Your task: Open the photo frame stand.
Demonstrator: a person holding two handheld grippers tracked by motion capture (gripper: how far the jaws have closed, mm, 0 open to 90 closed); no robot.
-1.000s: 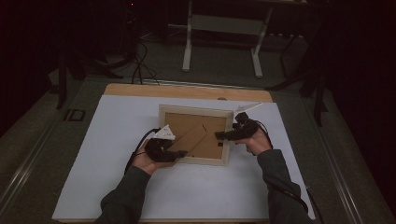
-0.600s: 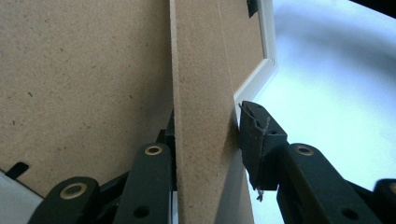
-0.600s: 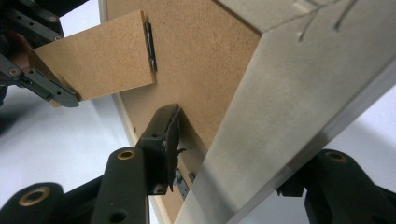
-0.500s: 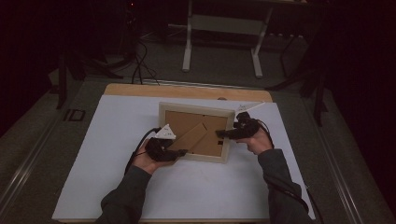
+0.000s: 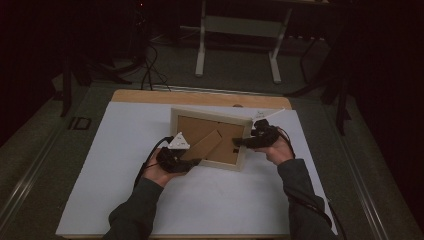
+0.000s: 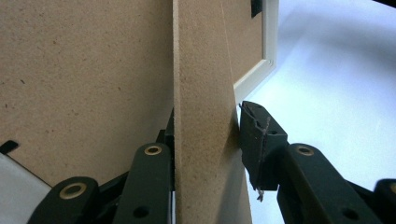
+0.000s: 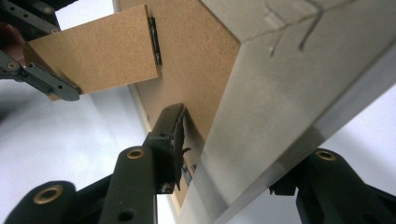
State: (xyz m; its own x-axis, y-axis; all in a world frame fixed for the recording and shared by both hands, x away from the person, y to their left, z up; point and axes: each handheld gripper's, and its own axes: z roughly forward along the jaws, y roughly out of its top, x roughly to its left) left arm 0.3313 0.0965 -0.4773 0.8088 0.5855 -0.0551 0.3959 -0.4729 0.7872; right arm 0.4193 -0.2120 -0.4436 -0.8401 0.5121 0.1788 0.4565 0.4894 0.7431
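Hold the picture frame (image 5: 210,141) steady on the white table (image 5: 125,150): the right gripper (image 5: 239,143), jaws just closing around its right rail, needs firm contact, while the left gripper (image 5: 195,161) pinches the stand (image 5: 207,145). The frame lies back-up mid-table, long axis across; the stand points toward the near left.

A matt, speckled fibreboard back (image 7: 196,56) is seen on the picture frame (image 5: 175,125). Its rim is smooth, pale-painted wood. The table sheet (image 5: 225,200) looks matt white.
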